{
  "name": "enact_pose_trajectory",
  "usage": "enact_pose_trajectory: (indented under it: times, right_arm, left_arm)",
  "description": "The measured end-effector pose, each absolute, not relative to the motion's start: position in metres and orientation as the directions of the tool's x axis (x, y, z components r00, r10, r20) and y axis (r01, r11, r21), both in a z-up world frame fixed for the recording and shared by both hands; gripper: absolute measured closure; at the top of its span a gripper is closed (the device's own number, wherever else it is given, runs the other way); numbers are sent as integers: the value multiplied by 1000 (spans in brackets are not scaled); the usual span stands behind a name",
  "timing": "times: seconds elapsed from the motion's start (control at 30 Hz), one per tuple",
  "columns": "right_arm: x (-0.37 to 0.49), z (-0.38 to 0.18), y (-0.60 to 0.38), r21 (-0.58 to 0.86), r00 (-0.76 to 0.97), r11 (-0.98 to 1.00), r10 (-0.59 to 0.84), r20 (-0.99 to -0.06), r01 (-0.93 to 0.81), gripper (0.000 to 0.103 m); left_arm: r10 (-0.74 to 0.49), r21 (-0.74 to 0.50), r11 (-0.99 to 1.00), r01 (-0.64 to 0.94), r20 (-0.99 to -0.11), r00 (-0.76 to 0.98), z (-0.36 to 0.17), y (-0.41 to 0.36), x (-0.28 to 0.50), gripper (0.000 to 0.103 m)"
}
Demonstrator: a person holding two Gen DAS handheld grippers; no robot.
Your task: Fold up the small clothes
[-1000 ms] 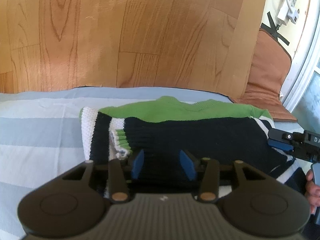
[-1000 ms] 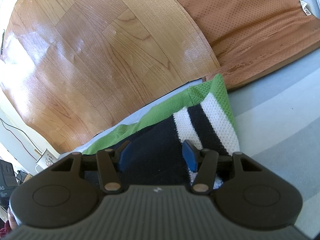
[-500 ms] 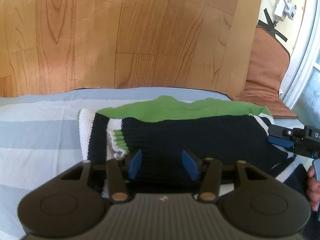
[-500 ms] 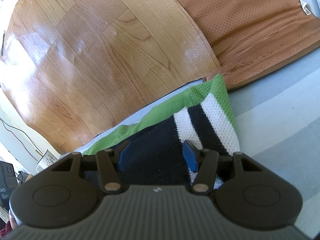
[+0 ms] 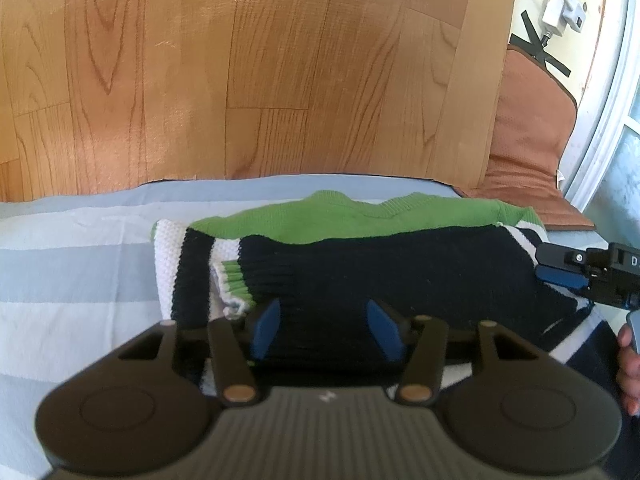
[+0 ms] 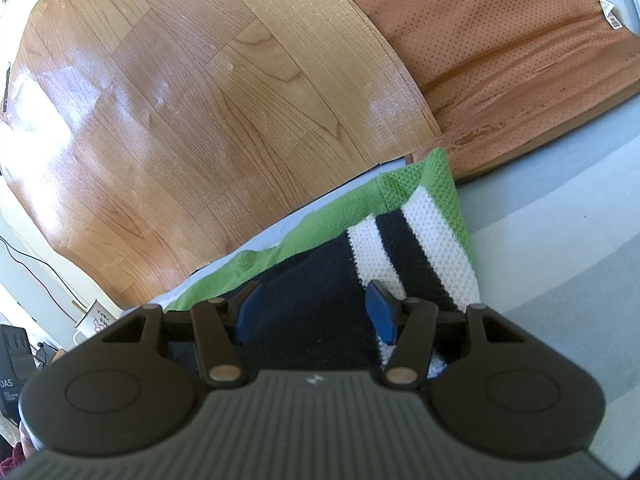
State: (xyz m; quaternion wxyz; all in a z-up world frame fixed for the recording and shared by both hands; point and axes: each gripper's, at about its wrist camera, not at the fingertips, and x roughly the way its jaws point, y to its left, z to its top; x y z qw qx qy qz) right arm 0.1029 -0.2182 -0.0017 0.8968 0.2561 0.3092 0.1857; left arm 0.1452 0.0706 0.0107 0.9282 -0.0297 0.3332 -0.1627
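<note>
- Sweater (image 5: 400,264): I find one small knitted garment, navy with white stripes and green trim, lying folded on a blue-and-white striped sheet (image 5: 80,272). Its green collar edge faces the wooden floor (image 5: 240,80) beyond the sheet.
- A sleeve cuff (image 5: 236,280) with green and white banding is folded across the left part of the navy body.
- Left claw (image 5: 326,330): I see my blue pads spread apart, one at each side of the near navy edge. The claw grips nothing. Whether the pads touch the knit I cannot tell from this angle.
- Right claw (image 6: 316,312): its blue pads also stand wide apart, low over the navy and striped end of the sweater (image 6: 400,240). It too has hold of nothing.
- In the left wrist view the right claw (image 5: 560,268) shows at the sweater's right end, with the holder's hand (image 5: 628,364) partly visible at the frame edge.
- Surroundings: an orange-brown cushion (image 6: 500,52) lies on the floor just past the sheet's far corner, near the sweater's green corner. A white mug (image 6: 94,320) stands on the floor at the left edge of the right wrist view. A white plug adapter (image 5: 560,0) hangs on the wall above the cushion.
</note>
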Motion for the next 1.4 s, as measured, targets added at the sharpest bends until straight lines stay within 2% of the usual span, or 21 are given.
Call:
enact_pose_trajectory:
  times: [0.33,0.47,0.6,0.73,0.83,1.03,1.13,1.27,1.4]
  right_arm:
    - [103,-2,-218,575,740,799,492,-458,-175,42]
    - [106,0,-214,554,734,812,489,-471,-184,38]
    - [108,4,-204,485,716,850,468,-518,-205,37]
    - [77,23,-194,308,686,910,412,-599,-278,37]
    - [37,41,-205,301,654,875,484,-581,-381,38]
    - [-33,58,-232,305,607,849,524,-597,-433,40]
    - [-60,61,-252,339,612,844,536,-582,-416,46]
    - [-91,65,-259,352,592,817,575,-565,-457,46]
    - [-115,61,-253,352,527,786,607,-594,-508,46]
  left_arm:
    - [-312,-132,946,295,-610,729,9,65,144,48]
    - [-301,-107,947,302,-614,729,9,60,143,45]
    - [-324,-188,946,265,-618,716,24,70,136,42]
    - [-337,-207,941,267,-552,763,49,101,85,29]
    - [-316,-186,949,256,-534,784,52,131,35,28]
    - [-344,-251,938,239,-595,727,30,161,-46,29]
    - [-384,-295,922,252,-606,696,22,159,-78,28]
    - [-369,-276,929,246,-649,665,14,149,-108,29]
    - [-344,-263,939,223,-683,644,9,146,-140,29]
